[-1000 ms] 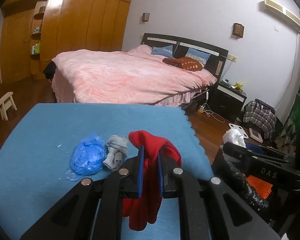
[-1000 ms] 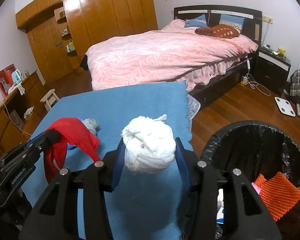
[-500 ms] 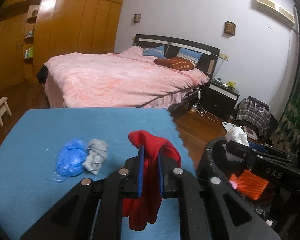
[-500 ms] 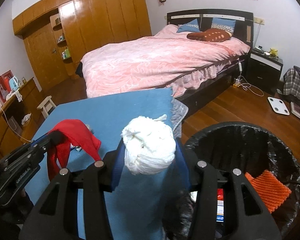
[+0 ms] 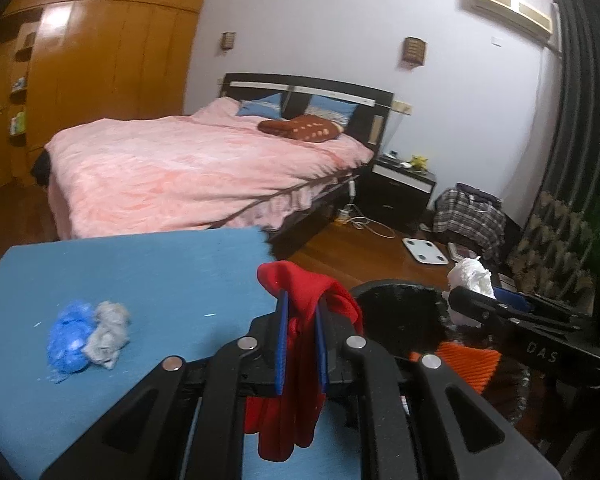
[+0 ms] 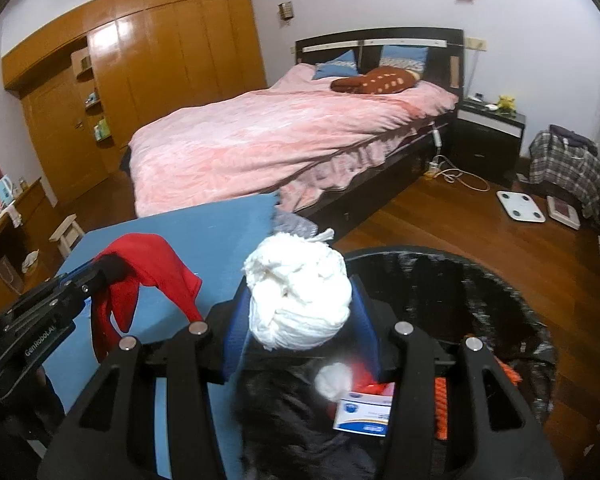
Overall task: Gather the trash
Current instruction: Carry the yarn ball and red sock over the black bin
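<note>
The left claw [image 5: 300, 336] is clenched on a red cloth [image 5: 296, 360], which hangs between its blue pads at the edge of the blue tabletop [image 5: 140, 272]. The right claw [image 6: 298, 316] grips a white wad [image 6: 298, 296] held over the near rim of the black bin [image 6: 480, 292].

Only the left wrist view shows the two pieces left on the tabletop: a blue wad [image 5: 68, 340] and a grey wad [image 5: 108, 330], touching each other, well apart from the red cloth. It also shows the right claw from the side, with the white wad above the bin's far rim, and an orange ribbed piece [image 5: 464, 364] inside the bin.

Only the right wrist view looks down into the bin: a blue-and-white box [image 6: 364, 416] lies there beside something red, a small blurred white lump [image 6: 334, 378] is in front of the box, and the orange piece shows at the right. This view also shows the left claw beside the bin, the red cloth draped over its tip.
</note>
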A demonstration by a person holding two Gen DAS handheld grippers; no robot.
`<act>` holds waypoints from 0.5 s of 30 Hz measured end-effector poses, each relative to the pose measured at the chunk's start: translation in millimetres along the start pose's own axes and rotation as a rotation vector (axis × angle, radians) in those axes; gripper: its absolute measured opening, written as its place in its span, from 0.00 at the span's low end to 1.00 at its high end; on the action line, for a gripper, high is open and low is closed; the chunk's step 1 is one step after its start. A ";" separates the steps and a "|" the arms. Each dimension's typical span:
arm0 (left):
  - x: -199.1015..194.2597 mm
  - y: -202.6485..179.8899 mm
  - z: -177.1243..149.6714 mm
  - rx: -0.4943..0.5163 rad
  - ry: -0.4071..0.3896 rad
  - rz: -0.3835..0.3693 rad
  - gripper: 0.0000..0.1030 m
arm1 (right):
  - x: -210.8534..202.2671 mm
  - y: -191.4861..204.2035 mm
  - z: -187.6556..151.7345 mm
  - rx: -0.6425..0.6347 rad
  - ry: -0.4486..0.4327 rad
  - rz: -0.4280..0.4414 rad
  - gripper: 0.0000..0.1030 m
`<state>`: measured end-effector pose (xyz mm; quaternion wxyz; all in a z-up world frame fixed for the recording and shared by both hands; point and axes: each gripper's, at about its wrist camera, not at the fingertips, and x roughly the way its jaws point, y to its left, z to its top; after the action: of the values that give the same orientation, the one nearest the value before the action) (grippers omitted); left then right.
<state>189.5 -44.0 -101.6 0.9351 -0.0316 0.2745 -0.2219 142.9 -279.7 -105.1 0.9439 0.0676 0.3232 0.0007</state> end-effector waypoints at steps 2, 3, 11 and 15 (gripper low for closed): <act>2.9 -11.0 1.6 0.010 0.000 -0.017 0.12 | -3.2 -9.7 -0.7 0.006 -0.004 -0.014 0.45; 5.1 -16.8 2.6 0.017 0.001 -0.025 0.12 | -5.1 -14.2 -1.3 0.008 -0.006 -0.022 0.45; 25.4 -56.4 9.1 0.056 0.016 -0.101 0.12 | -19.6 -59.5 -4.5 0.052 -0.025 -0.093 0.45; 35.4 -78.9 13.8 0.080 0.020 -0.143 0.12 | -24.5 -79.3 -6.2 0.066 -0.030 -0.130 0.45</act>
<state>192.0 -131.2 -93.3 0.9146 -0.0113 0.2716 -0.2993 116.4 -358.6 -105.2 0.9440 0.0777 0.3124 -0.0723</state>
